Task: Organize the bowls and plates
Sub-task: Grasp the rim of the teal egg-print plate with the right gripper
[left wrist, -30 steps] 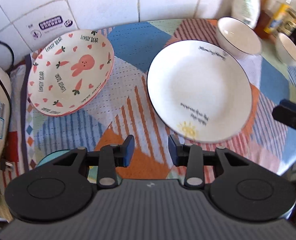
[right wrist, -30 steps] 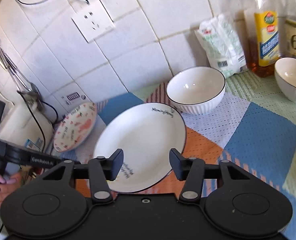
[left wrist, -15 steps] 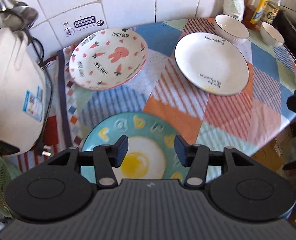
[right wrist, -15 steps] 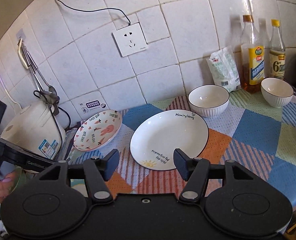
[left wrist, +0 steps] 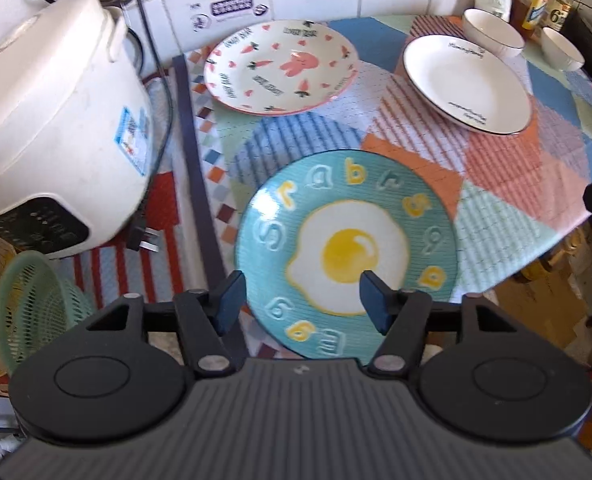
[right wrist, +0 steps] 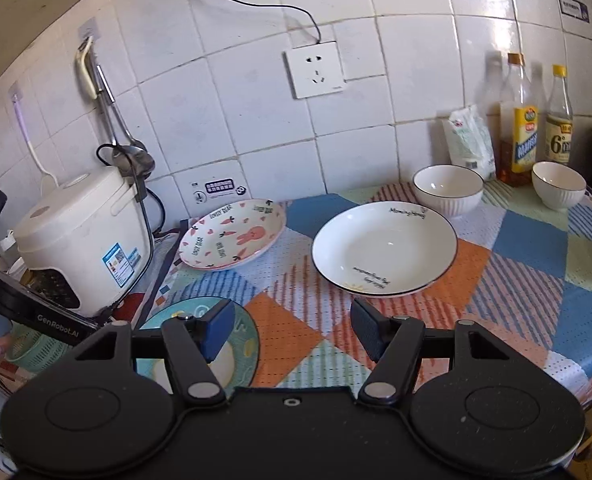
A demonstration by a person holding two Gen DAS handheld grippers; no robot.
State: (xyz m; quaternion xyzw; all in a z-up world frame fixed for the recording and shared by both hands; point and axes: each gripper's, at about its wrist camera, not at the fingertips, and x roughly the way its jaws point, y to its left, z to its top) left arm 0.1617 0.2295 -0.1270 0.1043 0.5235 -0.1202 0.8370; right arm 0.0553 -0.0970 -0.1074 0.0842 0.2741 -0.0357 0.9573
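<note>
The turquoise round plate painted with a fried egg and raised letters (left wrist: 346, 254) lies flat on the surface covered by a patchwork-patterned cloth (left wrist: 512, 168), at its near edge, and serves as the landmark here. The left gripper (left wrist: 302, 300) hangs above the plate's near rim; its jaws are opening, with nothing held between them and only the plate seen below the gap. The right gripper (right wrist: 291, 330) hovers just to the right of that plate over bare cloth; its jaws are also opening and carry nothing.

Beyond the egg plate, toward the white tiled wall (right wrist: 255, 128), sits the cream shallow plate printed with a pink rabbit, carrots and hearts (left wrist: 279, 66). Beyond and to the right of the egg plate lies the white deep plate with a thin dark rim and small black lettering (right wrist: 384, 248), apart from both other plates. Farther right and back stand a white ribbed bowl with a dark rim (right wrist: 448, 188) and a second, smaller white ribbed bowl (right wrist: 558, 184), near two glass bottles with yellow caps (right wrist: 520, 120) and a white bag (right wrist: 470, 140).

To the left of the egg plate stands a white electric rice cooker (left wrist: 51, 120), its loose plug (left wrist: 145, 238) lying on the cloth, with a pale green plastic basket (left wrist: 35, 312) lower at the left.
</note>
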